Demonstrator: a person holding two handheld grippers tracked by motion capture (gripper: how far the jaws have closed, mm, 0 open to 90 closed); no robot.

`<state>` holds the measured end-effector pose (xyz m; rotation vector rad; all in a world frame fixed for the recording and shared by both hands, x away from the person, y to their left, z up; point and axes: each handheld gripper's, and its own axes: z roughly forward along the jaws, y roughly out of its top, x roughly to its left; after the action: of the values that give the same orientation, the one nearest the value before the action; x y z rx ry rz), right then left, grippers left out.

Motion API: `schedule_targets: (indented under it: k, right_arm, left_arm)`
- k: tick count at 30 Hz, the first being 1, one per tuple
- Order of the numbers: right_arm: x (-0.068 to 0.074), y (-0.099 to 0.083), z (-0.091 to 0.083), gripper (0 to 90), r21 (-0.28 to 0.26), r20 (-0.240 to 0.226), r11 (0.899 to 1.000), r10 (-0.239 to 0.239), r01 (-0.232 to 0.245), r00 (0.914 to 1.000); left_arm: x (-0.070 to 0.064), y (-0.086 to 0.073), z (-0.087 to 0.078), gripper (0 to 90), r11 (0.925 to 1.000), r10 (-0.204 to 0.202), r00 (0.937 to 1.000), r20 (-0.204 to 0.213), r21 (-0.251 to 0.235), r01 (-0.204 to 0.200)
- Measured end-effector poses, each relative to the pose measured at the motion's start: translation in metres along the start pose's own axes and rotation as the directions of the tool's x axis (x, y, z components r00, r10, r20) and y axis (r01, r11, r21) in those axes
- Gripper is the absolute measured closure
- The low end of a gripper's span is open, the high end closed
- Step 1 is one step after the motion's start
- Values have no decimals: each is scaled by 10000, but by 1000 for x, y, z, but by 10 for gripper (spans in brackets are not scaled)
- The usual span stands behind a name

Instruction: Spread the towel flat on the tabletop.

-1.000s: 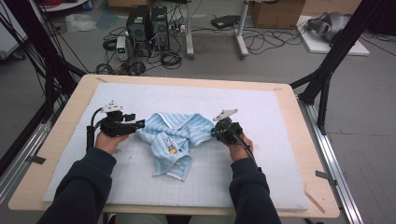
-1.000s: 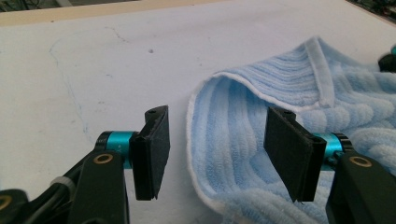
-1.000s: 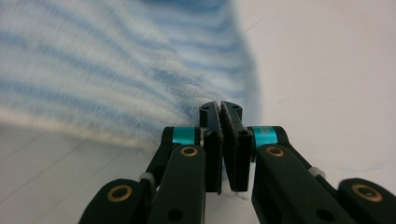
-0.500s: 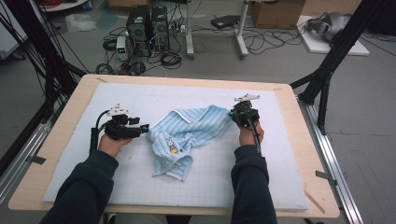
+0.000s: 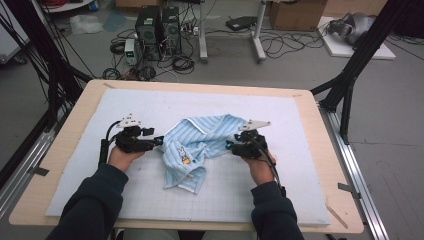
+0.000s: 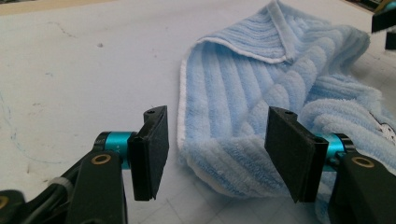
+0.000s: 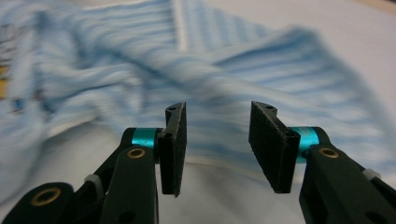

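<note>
A light blue striped towel (image 5: 200,142) with a small cartoon patch lies crumpled in the middle of the white mat (image 5: 280,180). My left gripper (image 5: 159,141) sits at the towel's left edge. In the left gripper view it (image 6: 217,123) is open, and a folded white-trimmed edge of the towel (image 6: 243,88) lies between and beyond its jaws. My right gripper (image 5: 229,146) is at the towel's right side. The right gripper view shows it (image 7: 218,119) open low over the mat, with the blurred towel (image 7: 196,70) just ahead of the jaws.
The mat covers a wooden table (image 5: 330,150) with bare rims on all sides. Black frame posts (image 5: 350,75) stand at the table's right and left. Computer towers (image 5: 157,25) and cables lie on the floor beyond the far edge.
My right gripper swung out to the far right, drawing the towel's right part wider, and has now come back nearer to the towel's right edge. The left gripper has hardly moved.
</note>
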<state>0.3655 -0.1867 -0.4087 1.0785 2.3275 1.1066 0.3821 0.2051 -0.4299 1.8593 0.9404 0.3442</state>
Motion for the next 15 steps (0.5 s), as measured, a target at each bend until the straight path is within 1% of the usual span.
schedule_targets:
  k: [1, 2, 3, 4, 6, 7, 8, 9, 10, 11, 13, 15]
  right_arm:
    - [15, 2, 7, 565, 89, -526, 9997, -222, 227, 9984]
    - [15, 2, 7, 565, 89, -526, 9997, -222, 227, 9984]
    - [20, 3, 11, 565, 178, -730, 9994, -285, 299, 9969]
    - [28, 4, 18, 566, 416, -921, 9979, -463, 503, 9947]
    - [37, 3, 30, 587, 838, -1174, 9942, -566, 667, 9915]
    - [40, -2, 38, 646, 971, -1097, 9916, -748, 856, 9911]
    - [40, -2, 38, 646, 971, -1097, 9916, -748, 856, 9911]
    - [40, -4, 40, 696, 1128, -1144, 9910, -586, 716, 9917]
    - [38, -8, 42, 793, 1085, -1162, 9914, -606, 733, 9914]
    - [34, -8, 39, 856, 1176, -1081, 9891, -757, 884, 9913]
    - [32, -8, 38, 860, 1224, -1092, 9880, -814, 946, 9907]
    - [29, -7, 34, 864, 1453, -581, 9802, -1271, 1343, 9902]
  left_arm:
    - [0, 0, 0, 398, 10000, 8, 10000, -29, -16, -8]
    - [0, 0, 0, 398, 10000, 1, 10000, -18, 1, -1]
    - [0, 0, -1, 398, 10000, 19, 10000, -45, -11, -19]
    - [0, 0, -1, 399, 10000, 9, 10000, -74, -31, -9]
    - [1, 1, -3, 400, 10000, -36, 9999, -116, -45, 36]
    - [3, 0, -3, 400, 9999, -120, 9998, -151, -103, 119]
    - [3, 0, -3, 400, 9999, -120, 9998, -151, -103, 119]
    - [4, 0, -4, 400, 9999, -132, 9998, -154, -94, 130]
    - [4, 0, -4, 400, 9998, -163, 9997, -161, -97, 162]
    - [4, 0, -4, 400, 9998, -173, 9997, -177, -96, 171]
    - [5, 0, -5, 400, 9997, -225, 9996, -183, -121, 222]
    - [5, 0, -5, 402, 9996, -241, 9995, -182, -147, 238]
